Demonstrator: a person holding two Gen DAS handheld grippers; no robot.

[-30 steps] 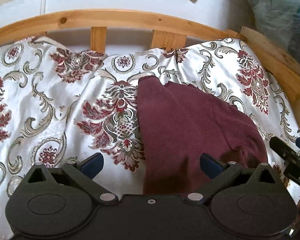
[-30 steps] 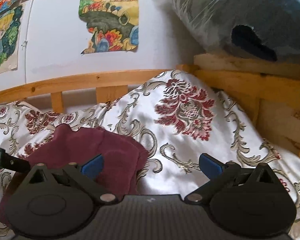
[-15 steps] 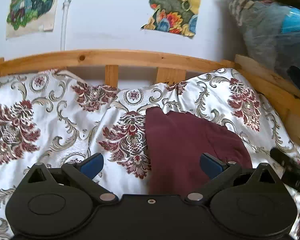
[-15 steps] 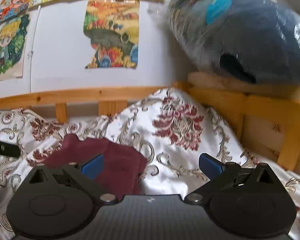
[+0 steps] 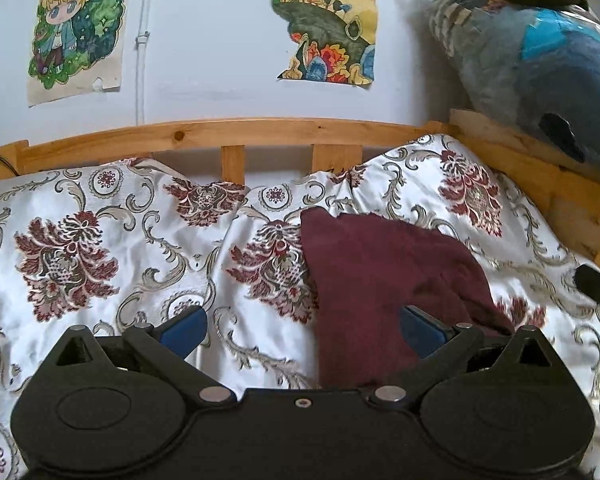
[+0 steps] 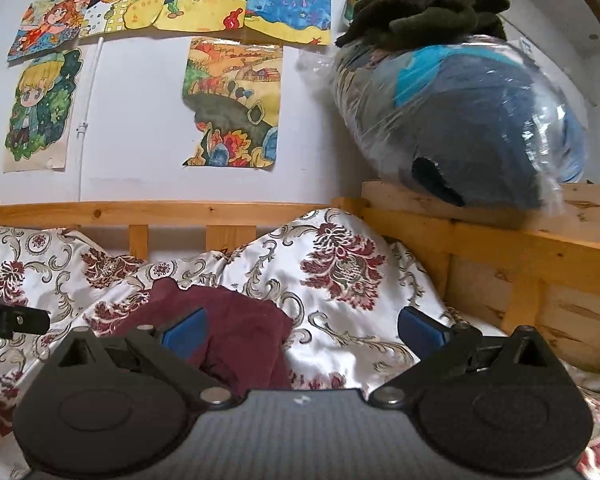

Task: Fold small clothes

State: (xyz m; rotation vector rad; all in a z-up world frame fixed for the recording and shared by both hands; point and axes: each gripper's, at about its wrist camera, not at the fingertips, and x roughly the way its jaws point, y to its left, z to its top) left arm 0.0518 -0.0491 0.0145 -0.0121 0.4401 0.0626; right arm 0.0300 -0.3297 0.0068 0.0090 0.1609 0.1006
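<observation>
A folded maroon garment (image 5: 384, 280) lies on the floral bedspread (image 5: 112, 248); it also shows in the right wrist view (image 6: 236, 320). My left gripper (image 5: 300, 326) is open and empty, raised above the garment's near left edge. My right gripper (image 6: 302, 330) is open and empty, raised above the garment's right edge. A tip of the right gripper shows at the right edge of the left wrist view (image 5: 598, 284), and a tip of the left gripper at the left edge of the right wrist view (image 6: 16, 320).
A wooden bed rail (image 5: 236, 136) runs along the wall behind the bedspread. A plastic-wrapped blue bundle (image 6: 472, 120) rests on the wooden frame (image 6: 520, 240) at right, with dark clothing (image 6: 424, 4) on top. Drawings hang on the wall (image 6: 232, 100).
Both grippers have lifted up and back from the garment, which now lies lower and smaller in both views. More wall and drawings show. Both stay open.
</observation>
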